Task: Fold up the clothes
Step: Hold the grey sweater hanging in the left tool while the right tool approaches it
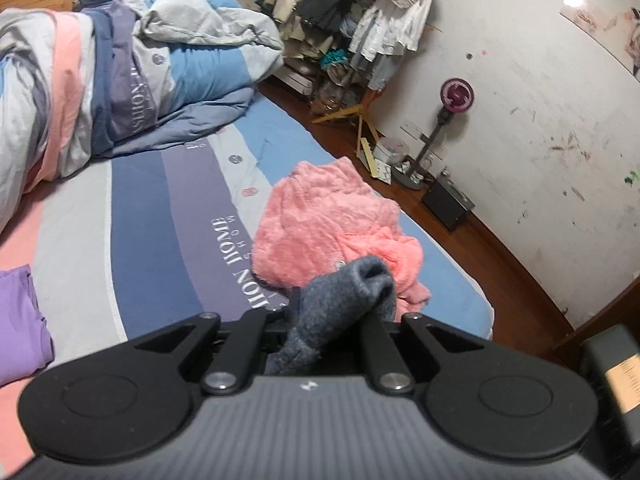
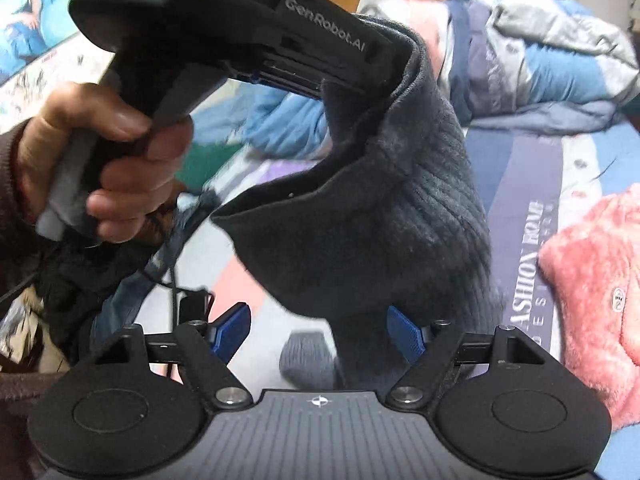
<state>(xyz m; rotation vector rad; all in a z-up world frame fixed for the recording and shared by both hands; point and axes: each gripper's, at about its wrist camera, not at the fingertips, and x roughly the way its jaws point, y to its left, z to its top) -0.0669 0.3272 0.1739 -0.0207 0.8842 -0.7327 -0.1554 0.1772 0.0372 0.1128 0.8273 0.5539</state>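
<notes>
A dark grey knitted garment is held aloft at frame centre, pinched at its top edge by the left gripper and hung lengthwise down between the parted, empty fingers of the right gripper.

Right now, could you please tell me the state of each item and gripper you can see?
Left gripper: shut on the grey garment.
Right gripper: open, blue pads apart.
Grey garment: lifted, hanging from the left gripper.
Pink fleece: crumpled, unfolded on the bed.
Duvet: bunched in a heap.
Purple garment: lying on the bed.
</notes>
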